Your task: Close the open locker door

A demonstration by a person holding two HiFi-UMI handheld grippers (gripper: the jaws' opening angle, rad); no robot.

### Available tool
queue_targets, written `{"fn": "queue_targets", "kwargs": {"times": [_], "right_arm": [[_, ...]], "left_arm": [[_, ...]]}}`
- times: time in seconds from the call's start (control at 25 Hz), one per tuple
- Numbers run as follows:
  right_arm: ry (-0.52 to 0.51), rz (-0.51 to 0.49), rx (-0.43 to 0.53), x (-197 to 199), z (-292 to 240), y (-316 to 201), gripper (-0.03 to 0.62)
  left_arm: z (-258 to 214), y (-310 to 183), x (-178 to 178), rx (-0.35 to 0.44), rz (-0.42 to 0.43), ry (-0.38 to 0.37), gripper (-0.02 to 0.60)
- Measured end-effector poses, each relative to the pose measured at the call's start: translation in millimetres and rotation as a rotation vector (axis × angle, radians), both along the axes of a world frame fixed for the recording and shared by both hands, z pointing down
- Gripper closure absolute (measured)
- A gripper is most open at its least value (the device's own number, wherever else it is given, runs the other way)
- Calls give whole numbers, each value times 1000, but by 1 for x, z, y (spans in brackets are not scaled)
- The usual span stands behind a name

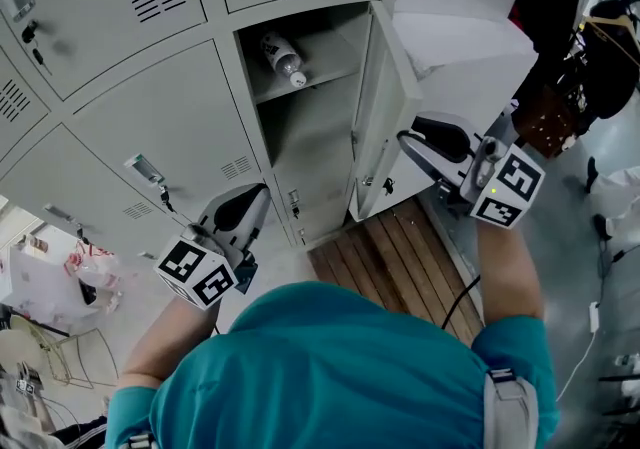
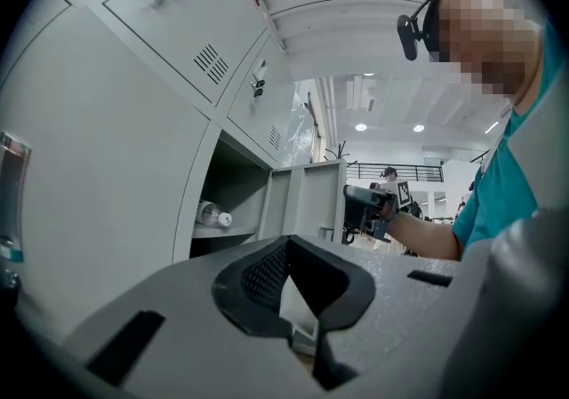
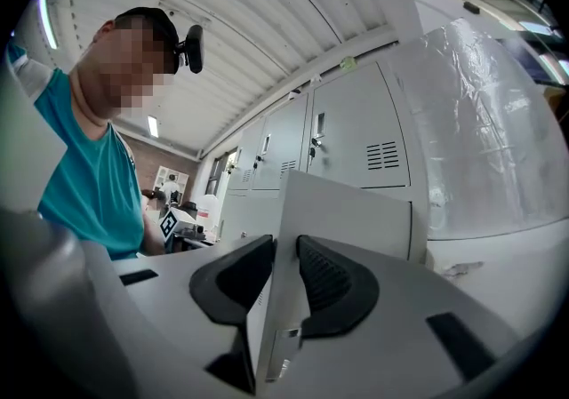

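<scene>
The right claw (image 3: 286, 282) clamps the free edge of the open door (image 3: 347, 211), swung out from a locker (image 1: 310, 137) holding a bottle (image 1: 283, 57), while the left claw (image 2: 293, 286) hovers nearby, slightly parted and empty.

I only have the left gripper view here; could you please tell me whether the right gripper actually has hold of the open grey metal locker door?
Observer: Yes. In the right gripper view, the right gripper has its jaws closed on the free edge of the grey metal locker door, with one pad on each face.
Operator: Thank you. Where does my left gripper sit relative to the opening?
Observer: In the head view, the left gripper is in front of the closed grey lockers just left of the opening, apart from the open door.
</scene>
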State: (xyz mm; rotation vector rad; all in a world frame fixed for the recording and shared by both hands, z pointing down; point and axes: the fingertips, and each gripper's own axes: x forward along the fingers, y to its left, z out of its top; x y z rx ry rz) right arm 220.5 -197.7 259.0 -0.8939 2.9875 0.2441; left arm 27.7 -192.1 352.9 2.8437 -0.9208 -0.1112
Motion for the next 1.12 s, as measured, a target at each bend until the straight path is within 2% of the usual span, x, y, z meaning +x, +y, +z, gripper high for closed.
{"fn": "queue_targets", "kwargs": {"times": [0.2,0.68,1.12], "right_arm": [[-1,47,-1,-27,0,-7,496],[19,144,-2,-85,-1,-33,493],[24,225,-3,-127,0,-63,494]], "left_arm": [[-5,-7,-29,4,-20,11,577],[-6,-14,-91,4,-54,-16,577],[-8,-29,-143,2,-83,-20,577]]}}
